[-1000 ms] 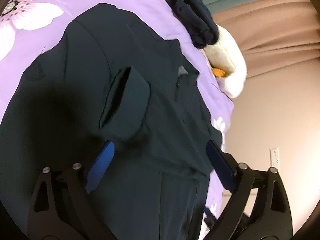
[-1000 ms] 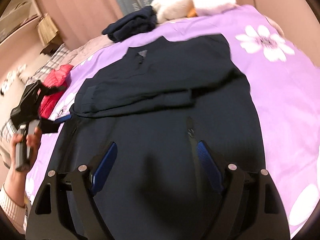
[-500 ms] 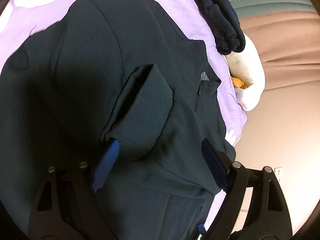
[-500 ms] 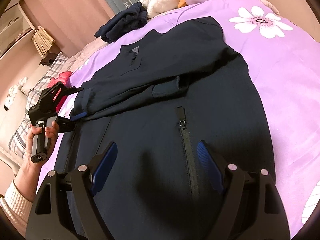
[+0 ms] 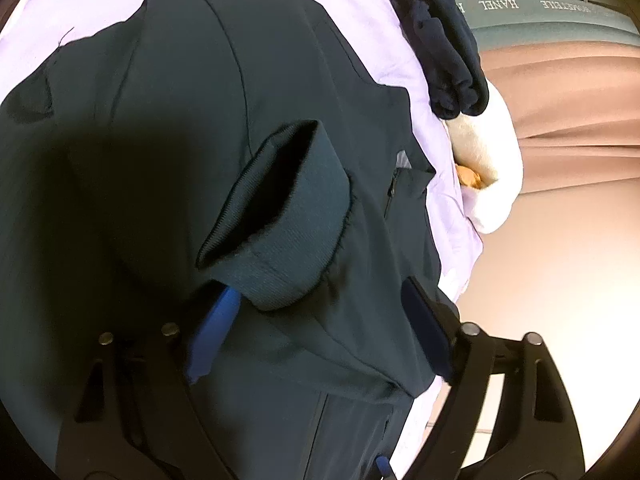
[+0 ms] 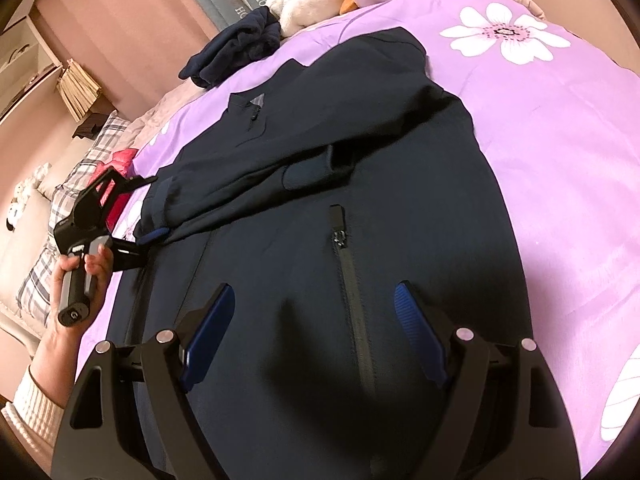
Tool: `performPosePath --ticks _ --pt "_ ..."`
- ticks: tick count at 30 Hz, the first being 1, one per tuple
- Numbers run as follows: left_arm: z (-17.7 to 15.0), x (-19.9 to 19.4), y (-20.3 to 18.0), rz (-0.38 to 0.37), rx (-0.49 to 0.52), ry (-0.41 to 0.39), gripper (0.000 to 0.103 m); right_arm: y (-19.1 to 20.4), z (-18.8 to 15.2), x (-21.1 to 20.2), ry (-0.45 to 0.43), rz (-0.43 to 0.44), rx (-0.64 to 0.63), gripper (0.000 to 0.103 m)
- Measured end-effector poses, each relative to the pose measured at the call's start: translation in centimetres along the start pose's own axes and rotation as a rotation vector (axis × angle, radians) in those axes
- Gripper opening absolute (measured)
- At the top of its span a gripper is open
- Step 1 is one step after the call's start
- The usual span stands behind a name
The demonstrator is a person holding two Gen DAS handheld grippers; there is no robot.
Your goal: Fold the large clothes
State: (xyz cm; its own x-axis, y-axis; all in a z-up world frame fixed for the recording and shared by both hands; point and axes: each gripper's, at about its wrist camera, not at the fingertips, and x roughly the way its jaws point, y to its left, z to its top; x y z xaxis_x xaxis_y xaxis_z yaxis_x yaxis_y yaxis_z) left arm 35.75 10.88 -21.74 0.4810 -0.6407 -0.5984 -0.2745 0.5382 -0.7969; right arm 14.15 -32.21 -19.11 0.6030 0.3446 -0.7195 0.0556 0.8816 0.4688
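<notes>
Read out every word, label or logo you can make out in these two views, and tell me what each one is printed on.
"HANEL": white capitals on the grey-green banded panel behind the bed, legible in both views.
A second white word further along the same panel, in the left wrist view: too blurred to read.
"G"-like round logo: on the butt of the grey handle of the left gripper.
Dark navy jacket: grey neck tag, nothing legible.

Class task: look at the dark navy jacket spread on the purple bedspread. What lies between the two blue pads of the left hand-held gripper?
The jacket's folded sleeve, its ribbed cuff just beyond, seen in the left wrist view; jaws closing.
</notes>
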Motion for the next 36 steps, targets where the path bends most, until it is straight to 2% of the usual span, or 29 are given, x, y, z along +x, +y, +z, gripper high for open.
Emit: performPosePath --ticks 4,7,9,10,11,13,16,18,19,21,22,23,24,26,31,36 --pt "0.3 0.8 0.5 0.072 -0.023 -0.022 0.045 -0.3 0.0 0.2 0.001 -0.007 0.007 0.082" --pt "0.8 1.2 0.4 0.096 -0.016 -0.039 0.036 -0.2 0.2 0.2 -0.001 -0.013 0.008 0.082" --pt "1.1 0.9 -0.8 0.123 0.035 -0.062 0.028 -0.2 0.3 0.2 -0.001 -0.017 0.008 0.082" --pt "1.2 0.5 -1.2 0.125 0.055 -0.075 0.017 -0.2 0.3 0.2 -0.001 -0.021 0.009 0.082" --pt "1.3 -0.3 -2.0 0.115 0.085 -0.100 0.012 -0.3 0.3 0.2 -0.002 -0.022 0.010 0.082" --pt "1.3 -2.4 -3.2 0.073 0.134 -0.153 0.012 -0.3 0.3 0.0 -0.005 -0.026 0.011 0.082" --pt "1.0 -4.6 -3.6 0.117 0.209 -0.209 0.012 -0.3 0.5 -0.1 -0.013 -0.024 0.009 0.082" --pt "1.0 -5.0 -2.8 0.147 0.223 -0.206 0.012 -0.4 0.7 0.0 -0.016 -0.024 0.011 0.082" --pt "1.2 -4.4 -2.0 0.163 0.235 -0.164 0.013 -0.4 0.8 0.0 -0.018 -0.019 0.014 0.082" --pt "1.3 -2.8 -0.6 0.196 0.231 -0.074 0.025 -0.4 1.2 0.1 -0.019 -0.014 0.014 0.082" --pt "1.2 -2.4 -0.2 0.211 0.230 -0.048 0.037 -0.4 1.6 0.1 -0.028 -0.018 0.012 0.082" --pt "1.1 -2.4 0.1 0.225 0.234 -0.044 0.043 -0.6 2.0 0.0 -0.041 -0.022 0.013 0.082" --pt "0.9 -2.8 0.3 0.220 0.241 -0.049 0.046 -0.8 2.5 0.0 -0.050 -0.026 0.020 0.082" --pt "0.5 -3.9 0.6 0.206 0.251 -0.063 0.057 -1.7 4.2 -0.6 -0.077 -0.019 0.061 0.082" --pt "0.5 -7.2 -0.9 0.213 0.317 -0.134 0.058 -4.3 9.4 -0.8 -0.132 -0.012 0.138 0.082" --pt "0.4 -6.5 -6.0 0.208 0.455 -0.137 0.058 -6.1 15.2 2.3 -0.149 -0.064 0.162 0.082"
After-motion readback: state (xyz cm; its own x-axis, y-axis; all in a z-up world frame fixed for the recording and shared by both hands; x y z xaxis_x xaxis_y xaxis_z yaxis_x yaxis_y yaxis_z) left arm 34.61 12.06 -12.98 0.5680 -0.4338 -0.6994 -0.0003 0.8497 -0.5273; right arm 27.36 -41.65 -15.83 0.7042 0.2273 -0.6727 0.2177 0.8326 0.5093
